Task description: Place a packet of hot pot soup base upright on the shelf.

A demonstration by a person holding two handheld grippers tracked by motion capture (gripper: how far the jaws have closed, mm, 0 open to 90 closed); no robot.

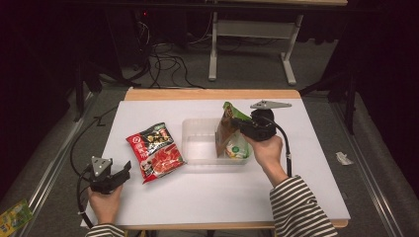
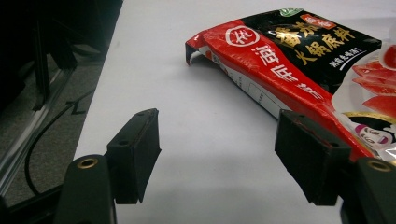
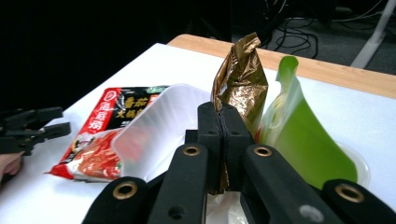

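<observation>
Black cables (image 1: 165, 61) lay tangled on the grey floor beyond the table (image 1: 207, 195), beside a white desk frame (image 1: 252, 42).

Tabletop (image 1: 207, 197): the lower centre of the high view is bare white surface, open to passage between the two forearms. The upper left, above the red sauce packet (image 1: 154, 151), is likewise unobstructed, as is the right-hand strip beyond the striped sleeve (image 1: 299, 207).

Obstacles: the clear plastic tub (image 1: 197, 140) occupies mid-frame, with the brown pouch (image 1: 226, 129) and green pouch (image 1: 232, 109) standing upright in its right end, just beside each other. The right tongs (image 1: 242, 124) are closed on the brown pouch, blocking that end. The red sauce packet lies flat just left of the tub.

Left tongs (image 2: 217, 156): jaws apart, bare tabletop between them, packet edge close beside the right-hand jaw in the left gripper view.
</observation>
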